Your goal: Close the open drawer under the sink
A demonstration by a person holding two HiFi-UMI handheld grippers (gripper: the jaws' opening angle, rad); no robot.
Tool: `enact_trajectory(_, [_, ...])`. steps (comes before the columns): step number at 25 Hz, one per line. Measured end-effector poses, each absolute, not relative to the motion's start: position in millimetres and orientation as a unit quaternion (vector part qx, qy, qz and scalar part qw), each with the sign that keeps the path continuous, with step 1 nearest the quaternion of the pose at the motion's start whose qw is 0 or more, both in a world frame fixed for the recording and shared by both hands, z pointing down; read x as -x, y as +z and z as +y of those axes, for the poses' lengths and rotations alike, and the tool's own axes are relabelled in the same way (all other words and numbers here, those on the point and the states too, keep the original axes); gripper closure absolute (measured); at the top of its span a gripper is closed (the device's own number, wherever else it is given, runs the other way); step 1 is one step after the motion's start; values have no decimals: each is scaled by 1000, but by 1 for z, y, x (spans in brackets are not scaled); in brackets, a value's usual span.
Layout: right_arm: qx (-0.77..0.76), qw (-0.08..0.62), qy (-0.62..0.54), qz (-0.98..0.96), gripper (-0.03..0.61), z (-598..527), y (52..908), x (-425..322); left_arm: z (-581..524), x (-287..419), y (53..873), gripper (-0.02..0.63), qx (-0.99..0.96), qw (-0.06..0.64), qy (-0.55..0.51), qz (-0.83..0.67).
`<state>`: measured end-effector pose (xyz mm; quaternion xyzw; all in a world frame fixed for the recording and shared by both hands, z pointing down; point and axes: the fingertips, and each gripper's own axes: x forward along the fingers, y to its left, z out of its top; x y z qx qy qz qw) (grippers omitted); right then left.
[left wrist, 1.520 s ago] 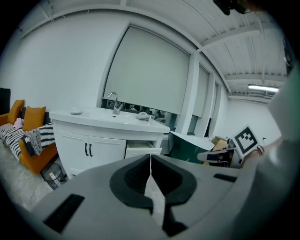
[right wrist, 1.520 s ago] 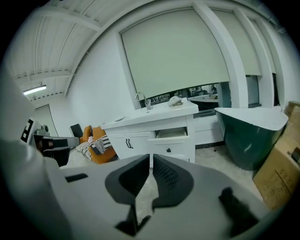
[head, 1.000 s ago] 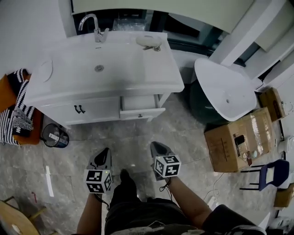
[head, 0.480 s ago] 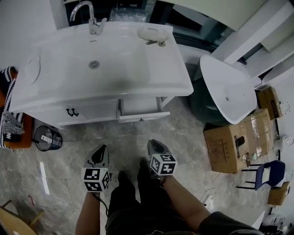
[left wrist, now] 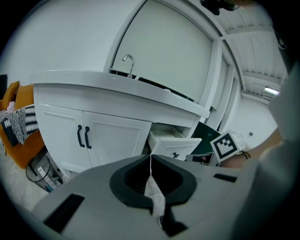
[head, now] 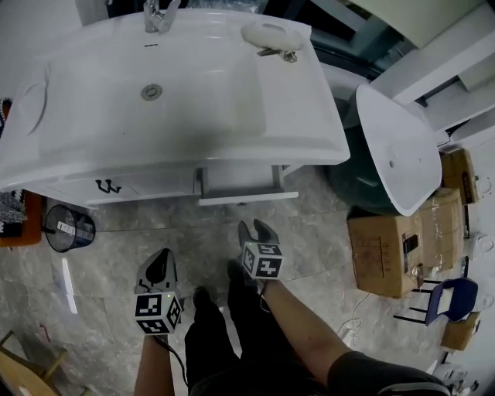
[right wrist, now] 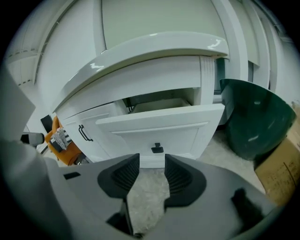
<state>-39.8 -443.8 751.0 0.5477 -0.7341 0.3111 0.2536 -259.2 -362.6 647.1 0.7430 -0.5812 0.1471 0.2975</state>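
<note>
At the right end of the vanity's front edge, under the sink, the drawer stands pulled out part-way. Its white front sits clear of the cabinet face, and the top of the box shows behind it. In the right gripper view the drawer front fills the middle, with a small black knob at its centre.

Your right gripper hangs over the tiled floor, just in front of the drawer and apart from it. It is released: its jaws are opening. In its own view the right gripper has only floor between the pads, with the knob in line beyond the gap. No pad touches the drawer.

Your left gripper is further left and nearer your body, well apart from the drawer, facing the double doors with black handles. In its own view the left gripper is clenched, tips meeting in a thin seam and grasping nothing. That view also shows the drawer to the right of the doors, with your right gripper's marker cube beside it.

Around the vanity:
- Faucet at the back edge.
- Soap dish at the back right corner.
- Round bin on the floor below the left end.
- Loose white basin leaning to the right of the vanity.
- Dark green tub behind that basin.
- Cardboard box beside the tub.
</note>
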Motion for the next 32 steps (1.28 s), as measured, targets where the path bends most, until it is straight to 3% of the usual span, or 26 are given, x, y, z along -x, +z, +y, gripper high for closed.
enact_trajectory(12, [-543,277,306,-731,429,-496,817,53,-394,259,697,598,-733,306,161,-586])
enact_trajectory(16, [-558,275,297,-724,476,-497,820,48,-393,257,704,598,-730,315,166,-583])
enact_trajectory(32, [-568,270,280,-726,480,-509,820,51,-389,252,712,598,-729,324,170,-579])
